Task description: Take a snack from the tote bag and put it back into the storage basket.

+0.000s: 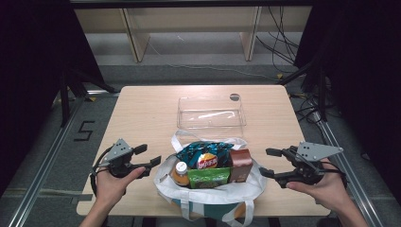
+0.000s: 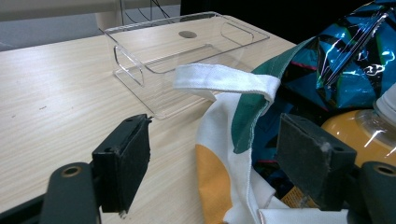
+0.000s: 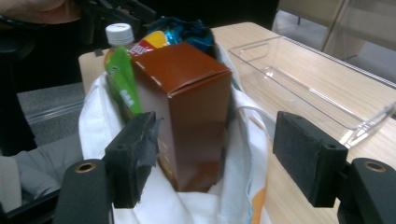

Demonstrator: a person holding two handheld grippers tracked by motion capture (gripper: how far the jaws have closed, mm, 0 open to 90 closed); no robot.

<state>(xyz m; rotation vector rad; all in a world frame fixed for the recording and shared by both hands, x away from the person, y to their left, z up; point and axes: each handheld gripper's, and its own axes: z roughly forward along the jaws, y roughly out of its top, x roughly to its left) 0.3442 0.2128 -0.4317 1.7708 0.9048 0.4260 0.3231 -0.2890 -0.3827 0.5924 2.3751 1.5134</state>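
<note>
the tabletop point(image 1: 142, 113) is pale wood grain. the tote bag point(image 1: 208, 191) is white with a teal-green patch and an orange-yellow round patch, and its handle point(image 2: 224, 79) is white. inside, the chip bag point(image 1: 203, 152) is shiny blue-teal and black with a red and yellow logo, the carton point(image 3: 187, 107) is brown, the pouch point(image 1: 209, 177) is bright green, and the bottle point(image 1: 180, 173) is orange with a white cap. the tray point(image 1: 211, 112) is clear. both claws, left claw point(image 1: 149, 156) and right claw point(image 1: 269, 162), are black with grey top plates.
</note>
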